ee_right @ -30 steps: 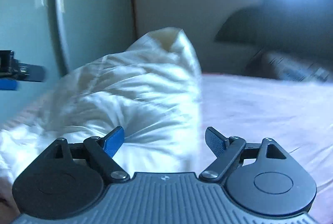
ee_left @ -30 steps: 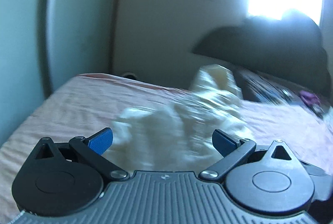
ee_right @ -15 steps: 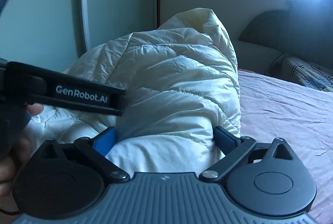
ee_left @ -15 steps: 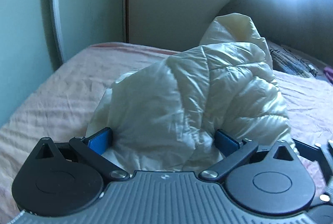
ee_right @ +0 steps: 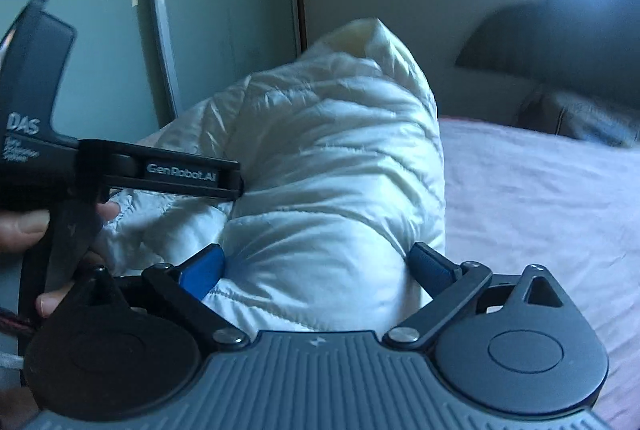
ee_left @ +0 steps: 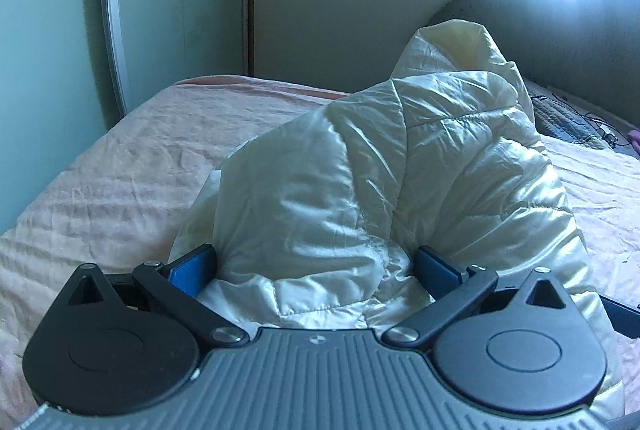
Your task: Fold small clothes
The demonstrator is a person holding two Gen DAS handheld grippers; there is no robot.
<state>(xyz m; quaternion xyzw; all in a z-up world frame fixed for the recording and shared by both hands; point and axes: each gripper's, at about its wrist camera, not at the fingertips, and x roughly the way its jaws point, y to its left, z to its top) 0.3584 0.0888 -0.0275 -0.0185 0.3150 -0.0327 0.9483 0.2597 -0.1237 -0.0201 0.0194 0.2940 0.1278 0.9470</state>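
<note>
A puffy white quilted jacket [ee_left: 360,170] lies heaped on the pink bed [ee_left: 120,170], its cream lining showing at the top. My left gripper [ee_left: 314,262] is open wide at the near side of the heap, and the fabric bulges between its blue pads [ee_left: 192,266]. In the right wrist view the same jacket [ee_right: 340,150] fills the wide gap of my right gripper [ee_right: 316,264], which is also open. The left gripper [ee_right: 160,174] shows there from the side, held by a hand [ee_right: 20,226], with its tip against the jacket's left flank.
The pink sheet [ee_right: 540,198] stretches to the right of the jacket. A pale green sliding wardrobe door [ee_left: 48,70] stands along the left. A dark headboard [ee_right: 540,46] and a folded grey blanket [ee_left: 568,118] with cables are at the far right.
The left gripper has dropped down onto the jacket, which now sits between its fingers. The right gripper's jaws have spread wider around the heap, and the left gripper has come into the right wrist view.
</note>
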